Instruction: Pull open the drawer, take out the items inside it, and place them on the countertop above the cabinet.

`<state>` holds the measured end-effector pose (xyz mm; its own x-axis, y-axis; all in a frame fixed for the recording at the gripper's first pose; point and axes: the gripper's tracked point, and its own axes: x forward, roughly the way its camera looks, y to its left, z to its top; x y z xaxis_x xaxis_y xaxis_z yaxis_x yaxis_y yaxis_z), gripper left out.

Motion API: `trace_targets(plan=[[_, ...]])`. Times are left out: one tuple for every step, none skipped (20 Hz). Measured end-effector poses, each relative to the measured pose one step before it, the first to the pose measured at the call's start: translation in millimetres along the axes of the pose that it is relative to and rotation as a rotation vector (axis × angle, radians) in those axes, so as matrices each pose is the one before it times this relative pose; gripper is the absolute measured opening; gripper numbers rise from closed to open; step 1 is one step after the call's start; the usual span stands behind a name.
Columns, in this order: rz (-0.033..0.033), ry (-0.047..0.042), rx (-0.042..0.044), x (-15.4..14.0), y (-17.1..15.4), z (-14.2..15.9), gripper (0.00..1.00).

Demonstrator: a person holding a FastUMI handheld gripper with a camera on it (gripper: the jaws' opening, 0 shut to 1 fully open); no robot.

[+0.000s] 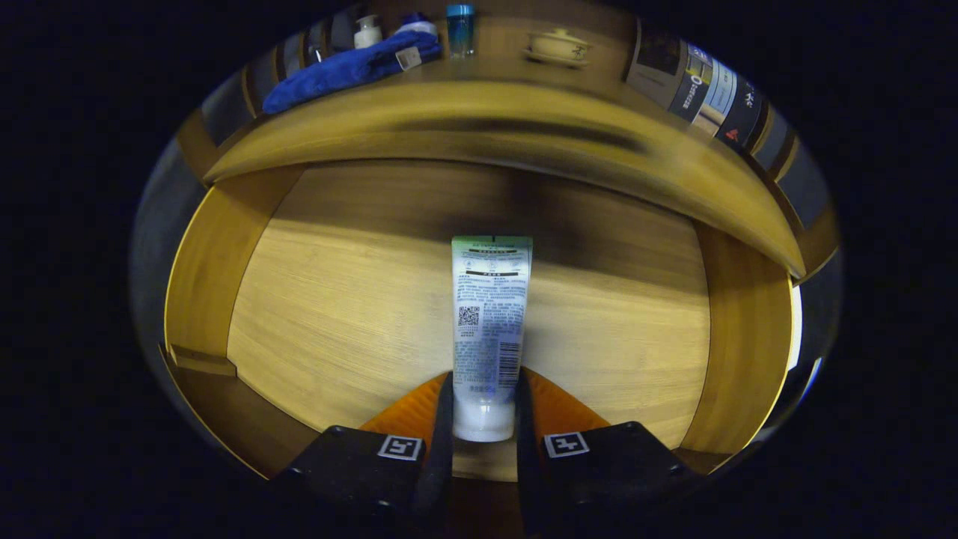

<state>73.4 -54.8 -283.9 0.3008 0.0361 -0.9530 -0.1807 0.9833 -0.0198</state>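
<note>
Inside the open drawer (314, 314), a white tube (490, 314) lies flat on the wooden floor, cap end between the fingers at 6 o'clock, crimped end toward 12. Both fingers of the claw (484, 408) press on the cap end, gripping it. Held so near one end, the tube may droop, slip, or catch the surface (479, 127) edge overhead at 12 o'clock.
</note>
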Motion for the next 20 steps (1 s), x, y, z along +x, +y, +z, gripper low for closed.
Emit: trace_targets(plan=[[0.03119,-0.01083,0.01785,-6.72,1.55,3.83,0.45],[0.02886,-0.02005,0.00618,-6.97,2.78,4.55,0.45],[0.01913,-0.02930,-0.01437,-6.23,-0.71,3.31,0.45],[0.01252,-0.02630,-0.02106,-7.87,1.03,2.97,0.45],[0.02544,-0.03336,-0.00810,-5.41,1.08,3.88,0.45],[0.04391,-0.03827,0.00165,-9.17,7.21,7.39,0.45],[0.04533,-0.04219,0.00844,-7.39,3.93,6.97,0.45],[0.03515,-0.03198,0.00215,-7.04,2.92,7.95,0.45],[0.01994,-0.03281,-0.00398,-6.23,1.48,11.19,0.45],[0.00013,-0.03689,-0.00597,-3.82,-2.79,14.93,0.45],[-0.01155,-0.04033,-0.00860,-9.29,1.72,9.95,0.45],[-0.01533,-0.03453,-0.00614,0.03,-4.77,14.91,0.45],[-0.01772,-0.02490,-0.00227,0.23,-2.25,17.26,0.45],[-0.01963,-0.03064,0.00592,3.30,-4.51,17.67,0.45],[-0.01601,-0.02696,0.00651,5.80,-6.62,16.46,0.45],[-0.01737,-0.03076,0.00977,9.33,-5.91,16.39,0.45],[-0.02619,-0.02155,0.00528,6.11,-9.54,17.51,0.45],[-0.03593,-0.01836,0.00047,12.04,-12.44,13.88,0.45],[-0.04078,-0.00415,-0.00795,12.18,-12.82,8.46,0.45],[-0.03514,-0.00664,-0.00518,11.73,-10.93,7.18,0.45]])
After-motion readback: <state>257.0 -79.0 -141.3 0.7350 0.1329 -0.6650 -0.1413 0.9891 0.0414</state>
